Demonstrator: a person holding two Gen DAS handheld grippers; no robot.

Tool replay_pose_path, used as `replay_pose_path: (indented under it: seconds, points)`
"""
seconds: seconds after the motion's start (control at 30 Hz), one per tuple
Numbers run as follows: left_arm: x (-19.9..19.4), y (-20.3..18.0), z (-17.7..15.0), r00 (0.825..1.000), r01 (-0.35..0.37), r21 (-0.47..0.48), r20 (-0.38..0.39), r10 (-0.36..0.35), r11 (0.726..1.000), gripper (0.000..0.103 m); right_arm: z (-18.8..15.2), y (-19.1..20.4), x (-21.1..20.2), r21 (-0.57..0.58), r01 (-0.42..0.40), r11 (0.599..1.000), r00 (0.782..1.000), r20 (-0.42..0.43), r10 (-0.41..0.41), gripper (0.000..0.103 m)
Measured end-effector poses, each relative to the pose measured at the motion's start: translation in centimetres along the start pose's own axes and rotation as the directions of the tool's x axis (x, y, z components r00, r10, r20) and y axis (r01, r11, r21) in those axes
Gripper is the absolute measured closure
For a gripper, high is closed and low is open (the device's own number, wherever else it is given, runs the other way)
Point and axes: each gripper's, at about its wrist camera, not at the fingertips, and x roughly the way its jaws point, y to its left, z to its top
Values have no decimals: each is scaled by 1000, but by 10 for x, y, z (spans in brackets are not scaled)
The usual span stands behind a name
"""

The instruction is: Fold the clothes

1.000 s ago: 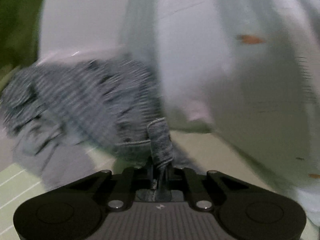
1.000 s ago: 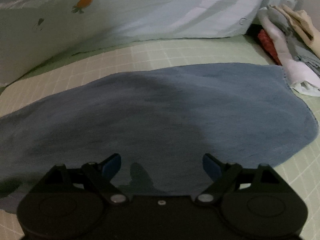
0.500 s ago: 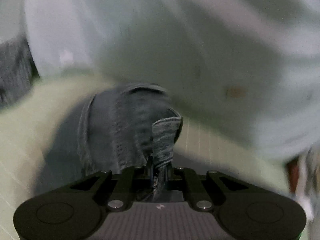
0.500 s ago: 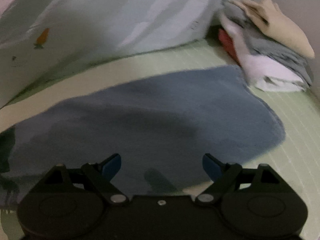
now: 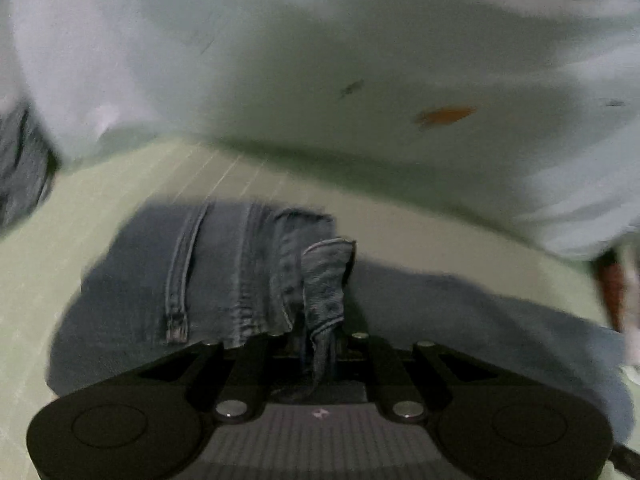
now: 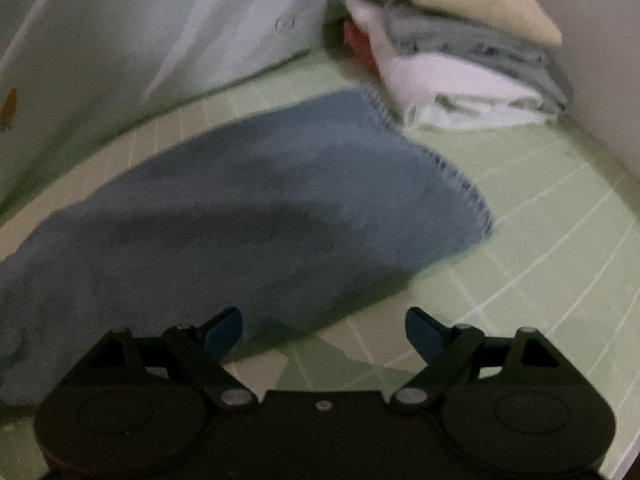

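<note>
A pair of blue jeans [image 5: 224, 276] lies on the pale green checked sheet [image 5: 100, 200]. My left gripper [image 5: 320, 344] is shut on a fold of the denim at the waistband end, and a flap of cloth sticks up between its jaws. In the right wrist view one flat trouser leg [image 6: 260, 208] stretches away to a stitched hem [image 6: 448, 168]. My right gripper [image 6: 324, 330] hovers open over the near edge of that leg, with nothing between its blue pads [image 6: 224, 332].
A pale quilt with carrot prints [image 5: 360, 60] is heaped along the far side. At the back right a stack of folded clothes [image 6: 460, 56], cream, grey, white and red, sits against a wall [image 6: 600, 40]. Bare sheet [image 6: 540, 240] lies right of the hem.
My left gripper has swung right with the denim, leaving the striped grey clothes at the left edge. The right gripper has also moved right, bringing the hem and the folded stack closer.
</note>
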Motion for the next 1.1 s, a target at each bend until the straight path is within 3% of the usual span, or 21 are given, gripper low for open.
replay_pose_path:
  seconds: [0.07, 0.17, 0.23, 0.3, 0.37, 0.47, 0.53, 0.67, 0.77, 1.0, 1.1]
  points:
    - [0, -14, -6, 999, 43, 38, -25, -42, 998, 93, 4, -2, -2, 1, -1, 1000, 1000, 16, 1, 14]
    - [33, -25, -29, 989, 7, 61, -146, 2, 998, 91, 5, -4, 1, 7, 2, 1000, 1000, 8, -2, 14]
    - [55, -26, -45, 971, -28, 56, -235, 41, 998, 90, 4, -5, 4, 12, 4, 1000, 1000, -6, -4, 14]
    - [57, -30, -48, 968, -17, 93, -246, 40, 996, 84, 1, -6, 2, 14, 1, 1000, 1000, -6, -1, 14]
    - [56, -29, -42, 965, 32, 76, -263, -11, 997, 55, 0, -9, 0, 19, 4, 1000, 1000, -2, -4, 14]
    - [48, -36, -35, 964, 60, 46, -263, -46, 997, 30, 1, -15, 1, 56, 19, 998, 1000, 1, -19, 13]
    - [41, -43, -31, 966, 66, 49, -252, -52, 997, 22, 7, -19, 5, 49, 43, 998, 999, 12, -44, 13]
    - [29, -52, -23, 974, 67, 146, -224, -33, 987, 17, 23, -32, 16, 5, 112, 994, 992, 61, -112, 3]
    - [23, -50, -17, 980, 24, 203, -199, 17, 979, 14, 38, -49, 31, 12, 141, 990, 987, 72, -141, 3]
    - [24, -40, -14, 976, -60, 220, -194, 103, 974, 14, 60, -68, 74, -14, 36, 999, 999, 10, -36, 3]
    - [25, -34, -13, 973, -75, 202, -201, 116, 976, 14, 62, -64, 81, -36, 28, 999, 999, 18, -27, 3]
